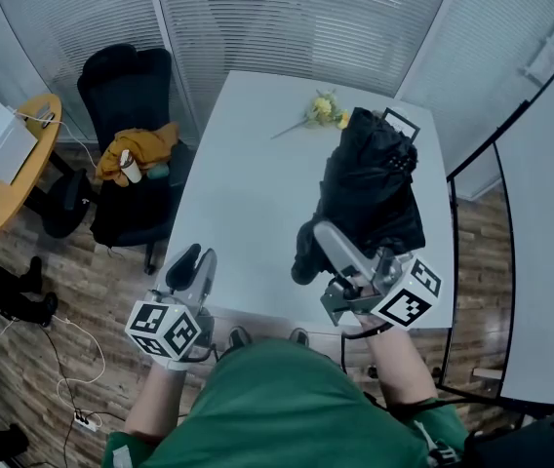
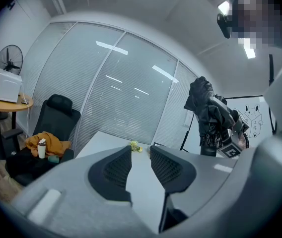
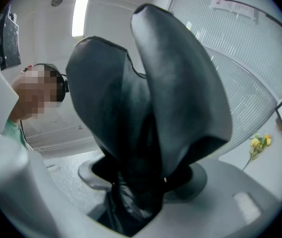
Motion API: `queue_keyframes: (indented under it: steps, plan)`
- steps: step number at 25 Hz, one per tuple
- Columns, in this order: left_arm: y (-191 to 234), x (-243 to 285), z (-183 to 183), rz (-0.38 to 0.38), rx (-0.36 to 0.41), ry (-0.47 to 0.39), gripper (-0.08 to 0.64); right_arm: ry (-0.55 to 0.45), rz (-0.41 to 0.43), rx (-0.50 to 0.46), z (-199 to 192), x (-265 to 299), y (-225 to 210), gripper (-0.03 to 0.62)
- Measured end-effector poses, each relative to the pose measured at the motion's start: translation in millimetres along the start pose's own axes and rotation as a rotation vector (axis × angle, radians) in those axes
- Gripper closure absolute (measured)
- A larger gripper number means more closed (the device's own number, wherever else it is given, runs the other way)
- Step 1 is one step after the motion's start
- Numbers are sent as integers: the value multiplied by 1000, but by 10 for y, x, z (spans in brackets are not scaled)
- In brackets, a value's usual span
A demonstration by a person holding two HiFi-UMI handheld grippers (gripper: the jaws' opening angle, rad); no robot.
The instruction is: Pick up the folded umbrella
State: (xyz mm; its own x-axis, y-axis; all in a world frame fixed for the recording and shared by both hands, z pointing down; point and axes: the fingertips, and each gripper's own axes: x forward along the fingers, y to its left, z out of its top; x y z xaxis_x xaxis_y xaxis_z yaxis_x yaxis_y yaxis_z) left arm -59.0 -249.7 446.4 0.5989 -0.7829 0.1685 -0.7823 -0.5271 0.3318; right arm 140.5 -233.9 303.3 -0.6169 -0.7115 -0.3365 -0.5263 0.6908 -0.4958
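The folded black umbrella (image 1: 370, 188) hangs lifted above the right half of the white table (image 1: 243, 188), its crumpled fabric bunched up. My right gripper (image 1: 353, 259) is shut on its lower end. In the right gripper view, the dark umbrella fabric (image 3: 128, 197) fills the space between the two jaws of the right gripper (image 3: 131, 83). My left gripper (image 1: 191, 261) hovers at the table's near left edge, slightly open with nothing between its jaws. The left gripper view shows the left gripper (image 2: 141, 157) facing along the table and the held umbrella (image 2: 208, 113) off to the right.
Yellow flowers (image 1: 324, 108) and a small framed sign (image 1: 401, 123) lie at the table's far end. A black chair (image 1: 126, 154) with an orange cloth and a cup stands left. A round wooden table (image 1: 9, 164) is farther left, a whiteboard (image 1: 550, 213) at right.
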Motion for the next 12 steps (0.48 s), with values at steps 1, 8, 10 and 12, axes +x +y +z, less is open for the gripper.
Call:
queue_keyframes:
  steps: [1,8,10,12]
  plan:
    - [-6,1,-6,-2,0,1,431,-3,-2,4,1,-4,-9,328]
    - [-3,-12,-70,-2,-2,21,431,-6,-13,14,-7,-33,-39,328]
    - [6,-13,-74,-1,-2,21,430,-5,-13,14,-15,-34,-41,328]
    - [13,-10,-83,0,-2,21,431,-5,-14,14,-25,-37,-47,328]
